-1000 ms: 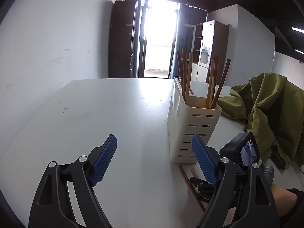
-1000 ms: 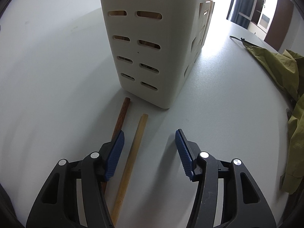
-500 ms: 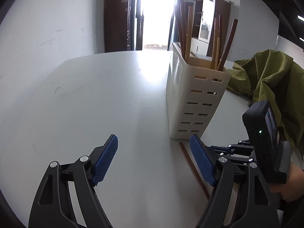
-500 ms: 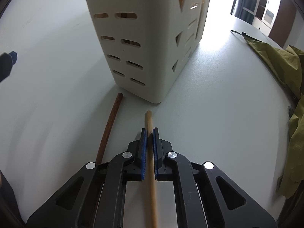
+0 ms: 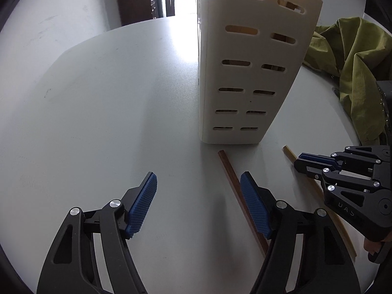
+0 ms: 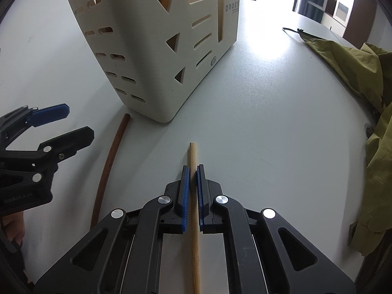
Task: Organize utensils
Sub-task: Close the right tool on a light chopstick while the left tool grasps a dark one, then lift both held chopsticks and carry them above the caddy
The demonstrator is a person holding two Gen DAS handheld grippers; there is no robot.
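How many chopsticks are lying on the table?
2. The dark brown chopstick lies in front of the holder; the light chopstick is clamped in the right hand-held gripper. More stand inside the holder, mostly hidden.

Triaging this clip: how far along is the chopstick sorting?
Done: several sticks show through the slots of the white holder. In hand: the right tongs are shut on the light chopstick. Left: the dark chopstick lies on the table; the left tongs stand open above it, jaws just been narrowing, nothing gripped.
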